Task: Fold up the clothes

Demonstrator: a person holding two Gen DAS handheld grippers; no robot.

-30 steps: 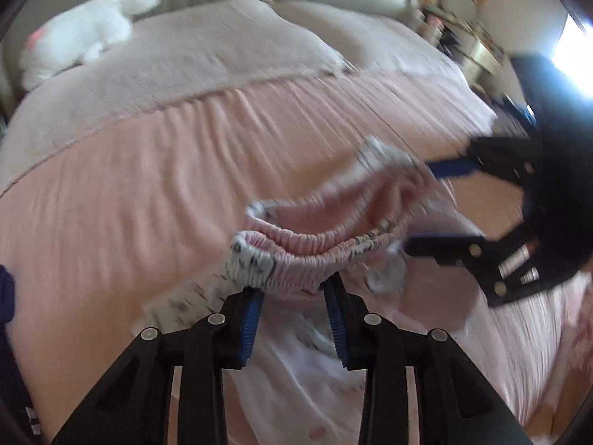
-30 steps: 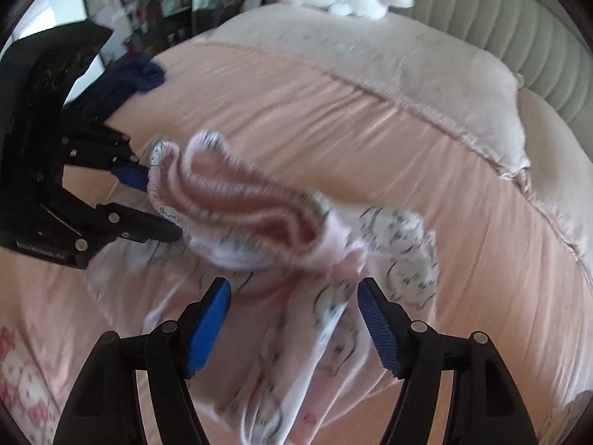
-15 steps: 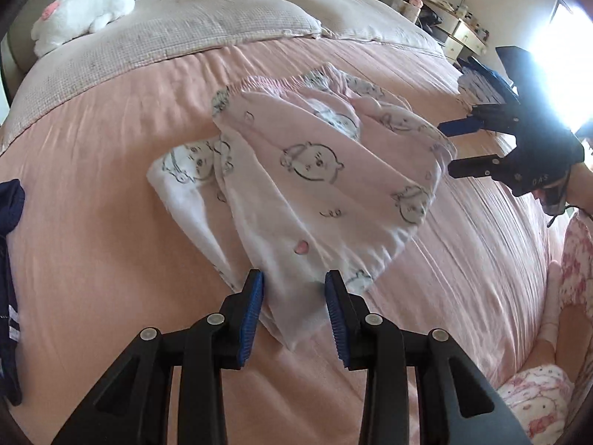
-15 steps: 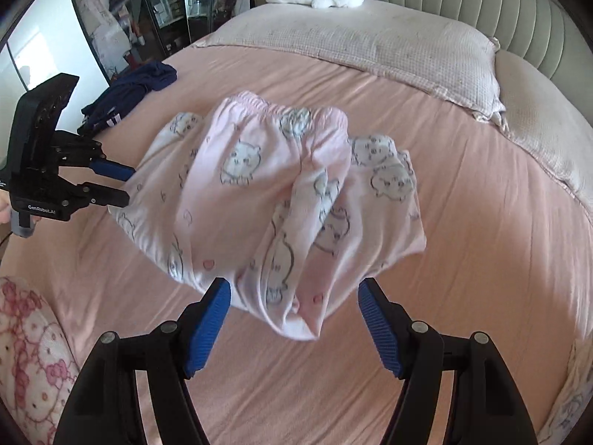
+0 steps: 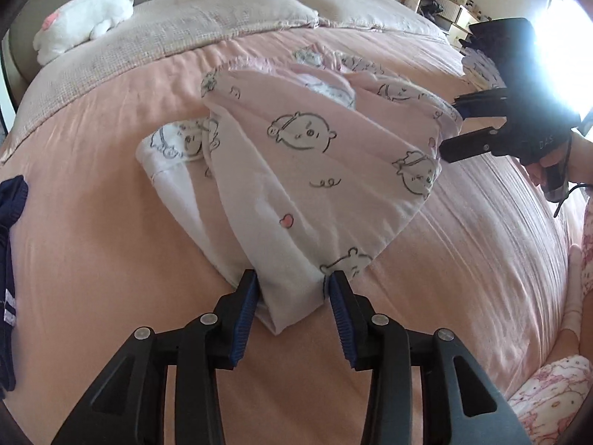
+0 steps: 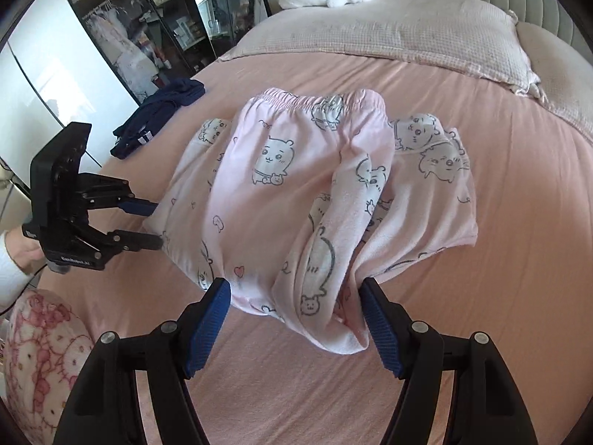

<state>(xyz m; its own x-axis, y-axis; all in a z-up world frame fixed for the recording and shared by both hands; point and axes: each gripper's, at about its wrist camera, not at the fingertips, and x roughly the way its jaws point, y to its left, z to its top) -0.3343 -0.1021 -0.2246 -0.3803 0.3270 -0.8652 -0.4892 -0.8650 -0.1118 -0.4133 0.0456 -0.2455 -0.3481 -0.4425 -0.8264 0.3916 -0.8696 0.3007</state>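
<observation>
Left wrist: black blue-padded left gripper (image 5: 292, 289), jaws closing, straddles a leg end of the pale pink cartoon-print cotton pyjama trousers (image 5: 307, 155) mid-bed on the pink bedspread (image 5: 92, 230). Right gripper (image 6: 294, 307) open around the other end.

Both hand-held grippers match: left hand-held gripper (image 5: 291, 289) and right hand-held gripper (image 6: 294, 304) have black angular plastic fingers, ribbed blue pads (image 6: 207, 328), silver screws (image 5: 378, 319). White lettering on black body, dark cable (image 5: 565, 196) trailing. Person wears white sleeve (image 6: 9, 270), pink cartoon-print pyjamas (image 6: 40, 348).
</observation>
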